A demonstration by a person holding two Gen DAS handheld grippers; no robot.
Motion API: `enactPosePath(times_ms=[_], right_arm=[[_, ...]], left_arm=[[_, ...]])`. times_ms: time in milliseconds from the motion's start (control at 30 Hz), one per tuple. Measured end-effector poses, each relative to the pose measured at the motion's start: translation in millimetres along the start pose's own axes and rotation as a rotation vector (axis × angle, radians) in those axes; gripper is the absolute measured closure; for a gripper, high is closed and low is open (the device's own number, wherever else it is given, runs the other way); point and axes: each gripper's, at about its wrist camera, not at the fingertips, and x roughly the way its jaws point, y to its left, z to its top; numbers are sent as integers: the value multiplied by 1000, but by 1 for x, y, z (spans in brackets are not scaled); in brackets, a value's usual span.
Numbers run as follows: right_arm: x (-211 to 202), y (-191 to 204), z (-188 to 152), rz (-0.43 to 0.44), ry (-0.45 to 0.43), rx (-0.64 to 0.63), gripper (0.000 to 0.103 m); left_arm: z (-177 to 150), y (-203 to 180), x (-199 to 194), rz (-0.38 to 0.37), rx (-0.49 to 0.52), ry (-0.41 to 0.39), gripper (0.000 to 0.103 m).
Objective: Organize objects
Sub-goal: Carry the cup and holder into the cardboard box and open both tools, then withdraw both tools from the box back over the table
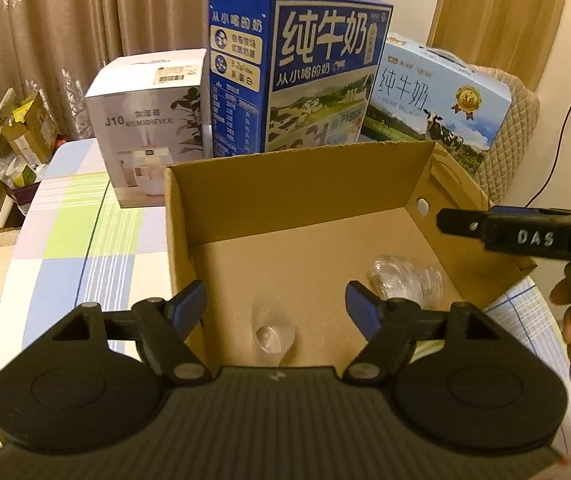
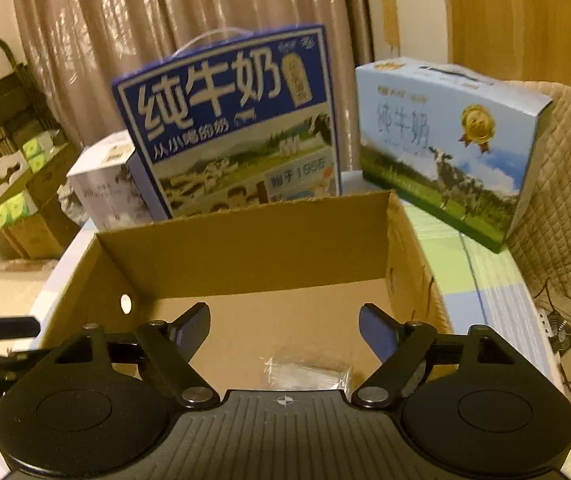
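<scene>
An open cardboard box (image 1: 285,184) stands on the checked tablecloth; it also shows in the right wrist view (image 2: 245,256). On its floor lie a small clear glass cup (image 1: 275,334) and a crumpled clear plastic item (image 1: 401,278), which shows as a clear wrapped item (image 2: 305,376) in the right wrist view. My left gripper (image 1: 276,308) is open and empty above the box's near edge, over the clear cup. My right gripper (image 2: 284,330) is open and empty above the box; from the left wrist view it (image 1: 517,236) reaches in over the box's right wall.
Behind the box stand a white humidifier box (image 1: 145,128), a tall dark blue milk carton (image 1: 297,68) and a light blue milk carton (image 1: 441,104). A quilted chair (image 2: 565,184) is at the right. Cardboard clutter (image 1: 1,140) lies left of the table.
</scene>
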Motion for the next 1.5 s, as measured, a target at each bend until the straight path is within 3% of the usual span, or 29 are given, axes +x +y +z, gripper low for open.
enactPosePath(times_ms=[333, 867, 1167, 1500], right_arm=[[-79, 4, -15, 26, -45, 51, 24], [-227, 34, -120, 79, -91, 82, 24], [-264, 39, -187, 64, -68, 82, 24], [-270, 32, -225, 29, -19, 70, 24]], left_arm=[[-30, 4, -69, 0, -53, -60, 22], [-147, -6, -198, 67, -94, -112, 8], [-211, -13, -215, 92, -121, -53, 6], [-243, -21, -206, 94, -123, -8, 4]])
